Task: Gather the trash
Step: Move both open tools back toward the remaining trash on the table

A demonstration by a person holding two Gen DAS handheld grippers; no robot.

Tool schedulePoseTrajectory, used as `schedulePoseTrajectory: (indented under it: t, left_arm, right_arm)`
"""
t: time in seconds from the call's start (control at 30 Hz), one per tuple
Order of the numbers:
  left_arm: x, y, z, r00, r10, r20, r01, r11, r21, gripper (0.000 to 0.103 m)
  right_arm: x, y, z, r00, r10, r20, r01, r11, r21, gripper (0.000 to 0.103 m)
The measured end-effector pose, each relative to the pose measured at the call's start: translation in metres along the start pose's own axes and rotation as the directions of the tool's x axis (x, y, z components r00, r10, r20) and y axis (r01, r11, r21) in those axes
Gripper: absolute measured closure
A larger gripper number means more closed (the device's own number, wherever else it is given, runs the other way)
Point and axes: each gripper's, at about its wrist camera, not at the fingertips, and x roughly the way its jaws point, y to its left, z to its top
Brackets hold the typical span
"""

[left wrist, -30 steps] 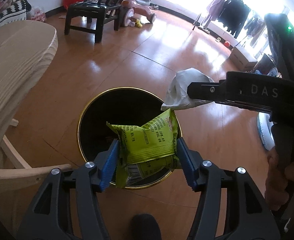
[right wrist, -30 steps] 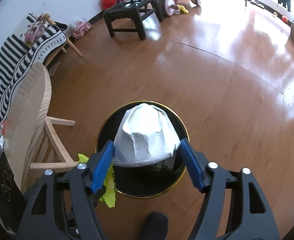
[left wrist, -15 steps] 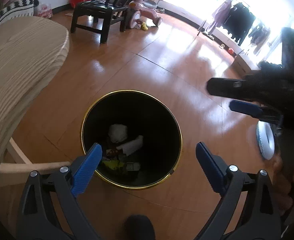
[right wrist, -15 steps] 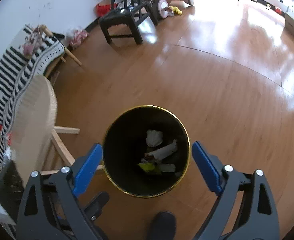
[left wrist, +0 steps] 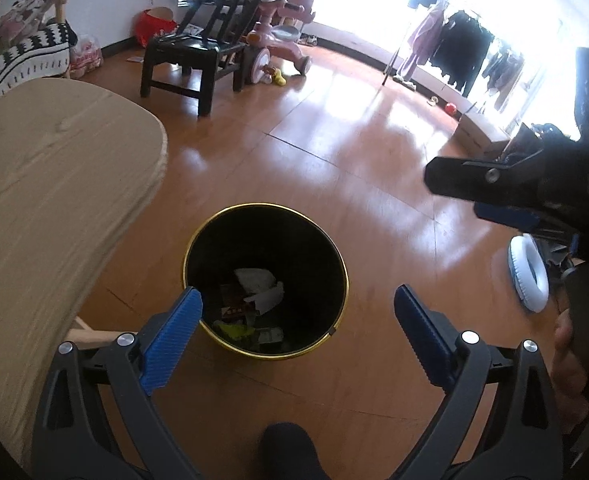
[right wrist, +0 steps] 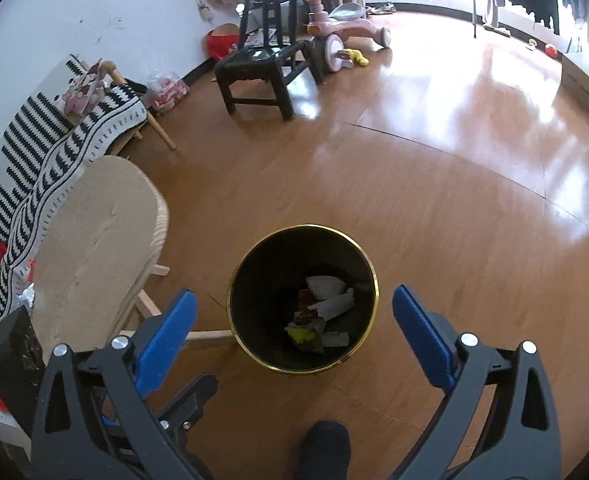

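Hovering: left claw (left wrist: 297, 322), right claw (right wrist: 293, 324), both released and empty
Bin: round black gold-rimmed trash bin (right wrist: 368, 264) at twelve o'clock, holding scraps

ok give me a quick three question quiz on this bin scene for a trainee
1. True or false: the left gripper holds a green packet.
2. Where is the white crumpled paper? A) on the floor B) in the bin C) on the table
3. Fill in: the bin's rim is ____ coloured.

Key:
1. False. Its fingers are spread with nothing between them, and the right gripper is empty too, its fingers opening.
2. B. It lies at the bottom with the green packet and other scraps.
3. Gold.
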Motion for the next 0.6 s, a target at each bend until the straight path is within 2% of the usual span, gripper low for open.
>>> schedulePoseTrajectory:
  t: [0.17,0.37,0.47,0.6]
  left_arm:
    - [-0.042,0.016,-0.004,0.998,0.035,0.048,-0.034,0.999,-0.009,0.009]
    - [-0.099,0.057,-0.015,0.992,0.088,0.085,-0.084,0.995,-0.06,0.009]
    - [-0.138,0.082,-0.026,0.986,0.125,0.113,-0.115,0.989,-0.088,0.009]
    - [-0.185,0.112,-0.037,0.969,0.185,0.166,-0.165,0.978,-0.126,0.007]
  right_arm:
    - [-0.004,0.035,-0.002,1.0,0.022,-0.002,-0.022,0.998,-0.063,0.008]
    - [-0.024,0.097,-0.003,0.994,0.106,0.033,-0.099,0.981,-0.164,0.007]
    - [-0.028,0.13,-0.008,0.987,0.153,0.038,-0.142,0.968,-0.208,0.007]
    - [-0.028,0.186,-0.017,0.971,0.237,0.027,-0.22,0.936,-0.275,0.007]
